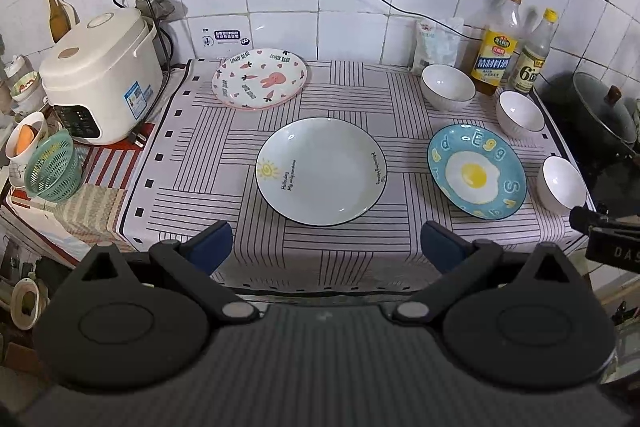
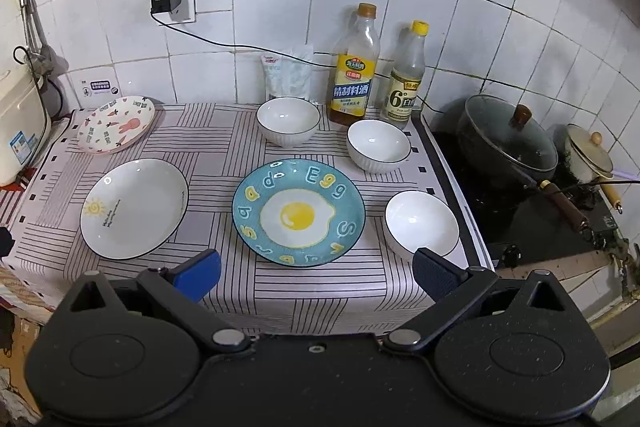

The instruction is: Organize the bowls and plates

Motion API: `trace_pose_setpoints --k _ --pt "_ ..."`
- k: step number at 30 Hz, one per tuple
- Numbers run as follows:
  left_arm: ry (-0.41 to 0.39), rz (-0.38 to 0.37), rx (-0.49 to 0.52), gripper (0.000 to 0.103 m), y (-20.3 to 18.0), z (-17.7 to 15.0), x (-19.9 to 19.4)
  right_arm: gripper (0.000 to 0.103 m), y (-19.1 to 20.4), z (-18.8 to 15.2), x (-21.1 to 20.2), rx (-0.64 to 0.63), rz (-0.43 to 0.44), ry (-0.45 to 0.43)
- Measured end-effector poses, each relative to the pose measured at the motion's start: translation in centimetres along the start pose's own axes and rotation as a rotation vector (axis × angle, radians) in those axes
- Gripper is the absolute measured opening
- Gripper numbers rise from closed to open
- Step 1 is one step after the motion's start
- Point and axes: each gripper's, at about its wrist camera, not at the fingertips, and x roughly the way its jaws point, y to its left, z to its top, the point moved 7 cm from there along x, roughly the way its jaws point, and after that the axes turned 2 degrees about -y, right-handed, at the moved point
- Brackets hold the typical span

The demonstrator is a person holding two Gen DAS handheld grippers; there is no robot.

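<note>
Three plates lie on the striped cloth: a white sun plate [image 1: 321, 171] [image 2: 134, 207], a blue egg plate [image 1: 477, 171] [image 2: 298, 211] and a pink rabbit plate [image 1: 261, 78] [image 2: 116, 124]. Three white bowls stand apart: a back one [image 1: 448, 87] [image 2: 288, 121], a middle one [image 1: 520, 114] [image 2: 378, 145] and a near one [image 1: 563, 183] [image 2: 421, 225]. My left gripper [image 1: 326, 247] is open and empty, in front of the sun plate. My right gripper [image 2: 316, 273] is open and empty, in front of the egg plate, and its tip shows in the left wrist view [image 1: 600, 231].
A rice cooker [image 1: 102, 75] and a green basket [image 1: 52, 167] stand at the left. Two bottles [image 2: 354, 67] [image 2: 406, 77] and a bag [image 2: 288, 75] stand against the tiled wall. A lidded wok [image 2: 506, 143] and a small pot [image 2: 588, 155] sit on the stove at the right.
</note>
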Motion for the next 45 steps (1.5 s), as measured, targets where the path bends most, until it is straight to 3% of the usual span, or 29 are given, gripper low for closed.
trace_pose_setpoints --k 2,10,15,20,27,32,36,39,42,44,45 --pt "0.001 -0.003 0.007 0.101 0.1 0.0 0.0 0.103 0.1 0.1 0.0 0.003 0.028 -0.012" --pt "-0.059 -0.026 0.002 0.102 1.1 1.0 0.7 0.103 1.3 0.6 1.1 0.027 0.274 -0.154" --pt "-0.054 -0.024 -0.025 0.102 3.3 2.1 2.9 0.102 3.9 1.9 3.9 0.009 0.418 -0.116" --pt "-0.003 -0.037 -0.040 0.100 6.0 2.7 7.1 0.090 8.2 2.1 6.4 -0.084 0.522 -0.094" --pt "0.138 -0.041 -0.107 0.096 9.4 2.0 16.3 0.082 13.0 0.5 13.5 -0.092 0.651 0.033" --pt "0.203 -0.011 -0.103 0.092 10.6 1.5 22.5 0.072 14.0 -0.9 19.5 0.022 0.652 0.158" --pt "0.265 -0.029 -0.095 0.087 11.0 1.0 26.2 0.056 14.4 -2.4 22.9 0.110 0.643 0.236" --pt "0.278 -0.040 -0.079 0.085 11.4 0.7 28.1 0.051 14.5 -2.8 24.3 0.173 0.658 0.241" --pt "0.318 -0.042 -0.089 0.065 11.9 0.3 29.9 0.041 14.6 -3.0 25.4 0.167 0.633 0.235" --pt "0.346 -0.071 -0.129 0.058 12.0 0.3 30.7 0.025 14.2 -3.1 26.0 0.172 0.610 0.235" --pt "0.355 -0.083 -0.158 0.047 12.1 0.5 30.8 0.018 14.1 -3.3 26.4 0.183 0.599 0.245"
